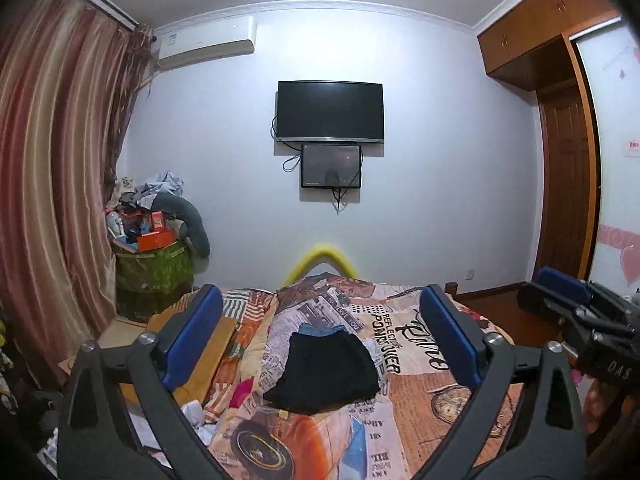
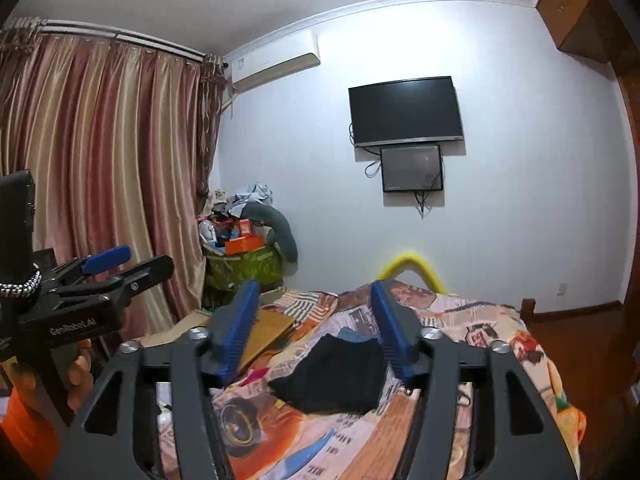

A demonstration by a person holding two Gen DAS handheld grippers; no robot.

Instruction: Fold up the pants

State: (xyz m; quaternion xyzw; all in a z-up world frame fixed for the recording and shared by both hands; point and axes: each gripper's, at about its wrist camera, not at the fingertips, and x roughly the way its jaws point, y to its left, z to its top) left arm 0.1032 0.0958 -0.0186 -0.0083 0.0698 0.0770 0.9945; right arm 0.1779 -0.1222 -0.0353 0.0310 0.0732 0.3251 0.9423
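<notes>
The black pants (image 1: 324, 368) (image 2: 336, 376) lie folded into a compact bundle in the middle of the bed, partly over a blue garment (image 1: 316, 330) (image 2: 352, 334). My left gripper (image 1: 322, 296) hangs above the bed, pointing nearly level, its blue pads wide open and empty. My right gripper (image 2: 315, 286) is beside it, open less wide, also with nothing between its fingers. Both stand clear of the pants, which lie below and beyond the fingertips. The right gripper (image 1: 568, 304) shows at the right edge of the left wrist view. The left gripper (image 2: 120, 264) shows at the left edge of the right wrist view, held by a hand.
The bed cover (image 1: 420, 384) has a newspaper print. Flat cardboard (image 2: 272, 328) lies on the bed's left side. A yellow foam pad (image 1: 320, 258) caps the footboard. A cluttered pile (image 1: 156, 232) stands in the corner by the curtain (image 1: 52, 184). A wall TV (image 1: 330, 110) hangs ahead.
</notes>
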